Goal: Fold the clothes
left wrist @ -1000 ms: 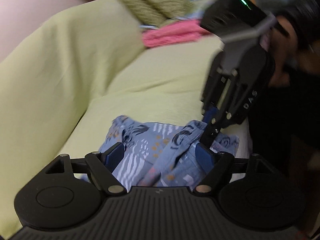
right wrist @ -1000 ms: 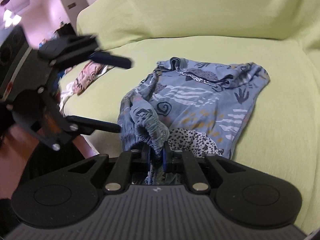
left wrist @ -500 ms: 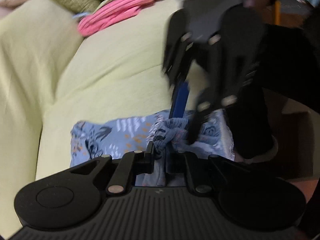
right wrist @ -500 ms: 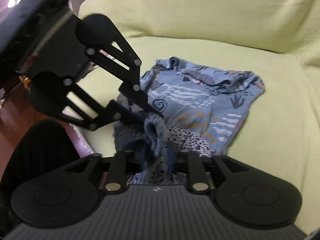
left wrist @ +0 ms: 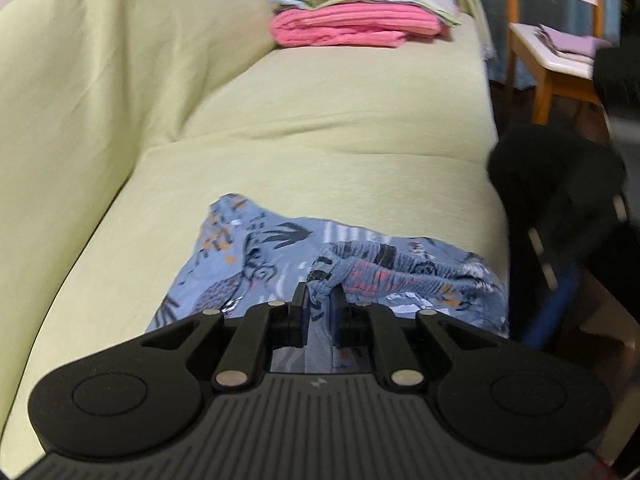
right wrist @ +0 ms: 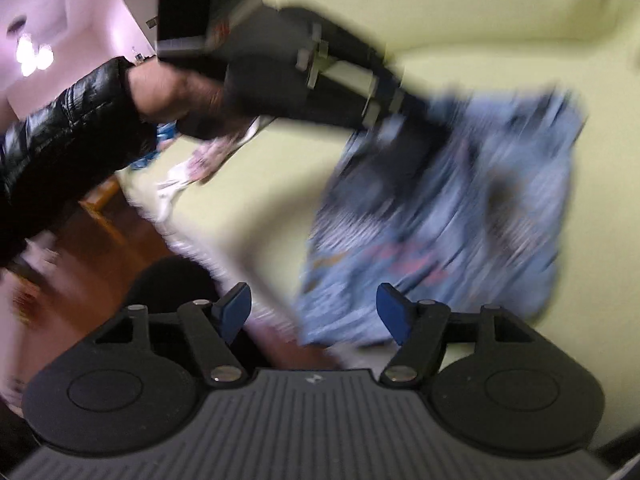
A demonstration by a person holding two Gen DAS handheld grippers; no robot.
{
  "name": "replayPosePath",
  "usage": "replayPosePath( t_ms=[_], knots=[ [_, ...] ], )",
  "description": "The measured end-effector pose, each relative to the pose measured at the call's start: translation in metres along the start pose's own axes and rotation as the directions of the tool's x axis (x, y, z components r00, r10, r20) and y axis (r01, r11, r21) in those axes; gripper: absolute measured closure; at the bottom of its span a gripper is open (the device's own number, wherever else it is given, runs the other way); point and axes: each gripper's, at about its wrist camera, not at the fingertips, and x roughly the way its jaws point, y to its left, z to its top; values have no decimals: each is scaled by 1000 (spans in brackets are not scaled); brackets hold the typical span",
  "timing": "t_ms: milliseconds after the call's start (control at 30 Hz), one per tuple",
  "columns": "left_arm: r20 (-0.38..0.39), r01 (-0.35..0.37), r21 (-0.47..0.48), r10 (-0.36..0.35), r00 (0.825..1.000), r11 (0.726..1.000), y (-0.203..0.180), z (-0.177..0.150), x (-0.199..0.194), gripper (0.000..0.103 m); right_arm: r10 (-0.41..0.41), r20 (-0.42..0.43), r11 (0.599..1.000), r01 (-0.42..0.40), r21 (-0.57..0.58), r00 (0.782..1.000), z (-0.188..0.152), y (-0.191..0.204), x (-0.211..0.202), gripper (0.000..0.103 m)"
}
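Now my left gripper (left wrist: 319, 312) pinches the shorts' (left wrist: 256, 272) gathered waistband, while my right gripper (right wrist: 314, 312), just opening, holds nothing. I'd re-grip the far waistband end and pull it flat on the sofa (left wrist: 340, 136) before folding.

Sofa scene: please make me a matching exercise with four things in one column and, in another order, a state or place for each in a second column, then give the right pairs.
Things
1. left gripper
2. right gripper
3. blue patterned garment
4. pink folded cloth

States or places
A. lies at the far end of the sofa seat, under other folded cloth
B. jaws apart, no cloth pinched; they have just been opening
C. spread on the near part of the seat
D. closed on a bunched fold of cloth

Pairs: 1-D, 2-B, 3-C, 4-A
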Motion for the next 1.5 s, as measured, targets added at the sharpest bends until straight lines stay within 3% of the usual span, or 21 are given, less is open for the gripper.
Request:
replayPosePath(
  t_ms=[100, 267, 500, 533, 633, 733, 833, 933, 1000, 1067, 1133, 1233, 1300, 1400, 1500],
  knots=[
    [15, -41, -49, 42, 999, 998, 9, -2, -2, 92, 47, -42, 984, -39, 173, 998, -12, -17, 19, 37],
    [55, -98, -136, 106, 993, 986, 28, -8, -14, 92, 29, 46, 891, -47, 451, 999, -29, -45, 34, 37],
    [90, -128, -208, 149, 985, 970, 48, -24, -31, 92, 28, 121, 805, -94, 586, 992, -34, -41, 49, 38],
    [96, -132, -216, 155, 983, 968, 50, -26, -34, 92, 25, 127, 791, -97, 604, 992, -33, -40, 52, 44],
    [112, -145, -249, 177, 978, 958, 53, -35, -44, 93, -30, 132, 749, -65, 659, 991, -31, -43, 58, 94],
    [153, -156, -309, 211, 966, 938, 55, -46, -63, 94, -98, 82, 801, 30, 598, 992, -21, -32, 44, 95],
    [210, -186, -374, 278, 937, 909, 52, -53, -93, 95, -191, 72, 892, 143, 429, 979, -4, -8, 5, 95],
    [279, -232, -427, 371, 886, 874, 40, -48, -135, 95, -327, 125, 934, 300, 196, 937, 16, 24, -52, 96],
    [321, -259, -462, 432, 843, 848, 30, -44, -165, 96, -408, 193, 911, 411, 28, 892, 30, 50, -94, 96],
    [359, -284, -476, 478, 801, 832, 18, -34, -194, 96, -468, 267, 849, 512, -126, 842, 44, 80, -131, 96],
    [396, -309, -474, 514, 761, 824, 4, -21, -222, 96, -516, 348, 755, 607, -246, 783, 68, 108, -161, 96],
    [432, -353, -476, 564, 704, 805, -12, 0, -261, 96, -528, 471, 637, 696, -330, 707, 84, 146, -204, 97],
    [444, -370, -487, 589, 675, 791, -14, 11, -283, 96, -516, 534, 585, 731, -351, 670, 92, 165, -228, 97],
    [435, -394, -496, 614, 659, 774, -11, 23, -295, 96, -503, 584, 544, 758, -359, 637, 110, 174, -251, 97],
    [398, -392, -509, 613, 683, 766, 3, 29, -279, 96, -514, 583, 526, 768, -364, 629, 134, 154, -248, 97]
  ],
)
